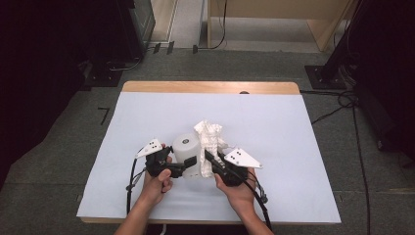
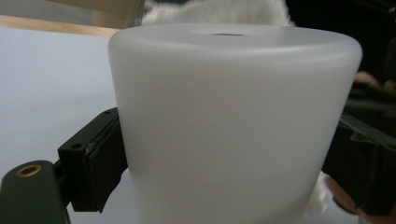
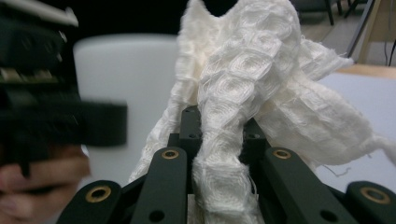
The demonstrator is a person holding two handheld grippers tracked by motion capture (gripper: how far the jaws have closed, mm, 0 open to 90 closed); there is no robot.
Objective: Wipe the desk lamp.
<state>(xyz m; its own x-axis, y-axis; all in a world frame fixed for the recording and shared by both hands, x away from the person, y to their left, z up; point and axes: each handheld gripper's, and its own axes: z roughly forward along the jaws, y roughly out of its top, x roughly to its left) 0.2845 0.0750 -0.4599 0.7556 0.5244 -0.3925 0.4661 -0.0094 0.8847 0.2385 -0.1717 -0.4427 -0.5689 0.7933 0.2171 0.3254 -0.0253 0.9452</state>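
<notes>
The frosted white cup (image 1: 187, 155) stands upside down near the table's (image 1: 293, 147) front edge, just left of centre, and the left gripper (image 1: 188, 164) clamps it from about 8 o'clock. In the left gripper view its jaws stand wide, pads (image 2: 105, 158) pressed against either side of the cup's wall. Most likely this grip is there to steady the cup while the other hand works on it.

The right gripper (image 1: 209, 157) comes in from 4 o'clock, jaws pinched narrow on a bunched white cloth (image 1: 210, 139). The cloth rises out of the jaws and drapes against the cup's side at 2 to 3 o'clock — a hold that suits wiping the outer wall, with the wad kept tight so it does not slip during a rub. Both hands (image 1: 156, 185) sit low at 6 o'clock, forearms entering from the bottom edge.

Some things stay uncertain. The cup's lower rim is cut off in the left gripper view, so whether it rests on the table or is lifted slightly I cannot tell. In the right gripper view the cloth (image 3: 252, 88) hides the pads, and the left gripper at 9 o'clock is a dark blur. The far side of the cup — whatever lies behind it — is screened by the cloth.
</notes>
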